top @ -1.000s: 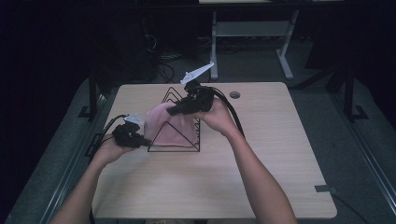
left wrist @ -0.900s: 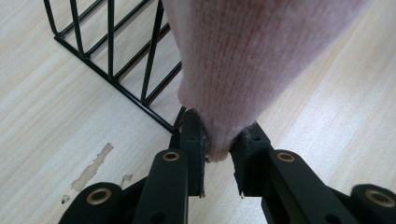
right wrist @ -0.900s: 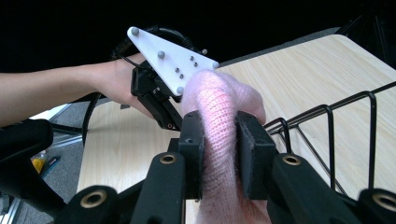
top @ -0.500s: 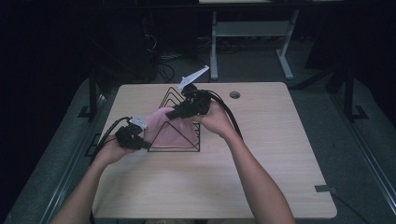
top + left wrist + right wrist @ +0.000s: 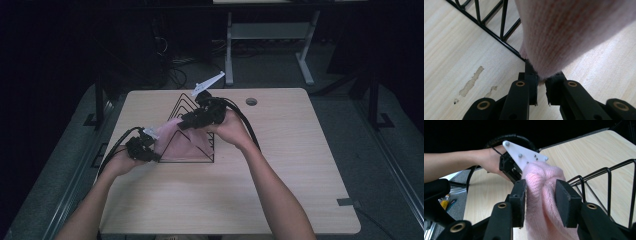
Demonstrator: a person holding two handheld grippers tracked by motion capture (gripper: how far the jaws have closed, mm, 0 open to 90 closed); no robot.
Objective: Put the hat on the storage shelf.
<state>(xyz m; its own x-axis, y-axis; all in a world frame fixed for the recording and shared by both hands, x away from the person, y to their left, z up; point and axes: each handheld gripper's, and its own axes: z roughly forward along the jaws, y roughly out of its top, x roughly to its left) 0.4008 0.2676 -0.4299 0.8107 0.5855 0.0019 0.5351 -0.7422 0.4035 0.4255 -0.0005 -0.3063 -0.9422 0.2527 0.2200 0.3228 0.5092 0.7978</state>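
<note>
A pink knitted cloth (image 5: pixel 176 140) hangs stretched over a black wire rack (image 5: pixel 192 102) of nested triangles on the wooden table (image 5: pixel 280 175). My left gripper (image 5: pixel 150 154) is shut on the cloth's lower left edge (image 5: pixel 564 37), near the rack's base bar (image 5: pixel 491 35). My right gripper (image 5: pixel 184 123) is shut on a bunched upper part of the cloth (image 5: pixel 541 187), above the rack (image 5: pixel 604 185). In the right gripper view the left gripper's grey plate (image 5: pixel 522 153) and the hand holding it sit just behind the cloth.
A round cable hole (image 5: pixel 251 101) lies in the table's far right part. The table surface has chipped marks (image 5: pixel 471 81) beside the rack. A white desk frame (image 5: pixel 265 30) stands beyond the table on the dark floor.
Both grippers have shifted slightly with the cloth: the right one has come down and leftward over the rack, and the left one has drawn the cloth's edge low at the rack's front left.
</note>
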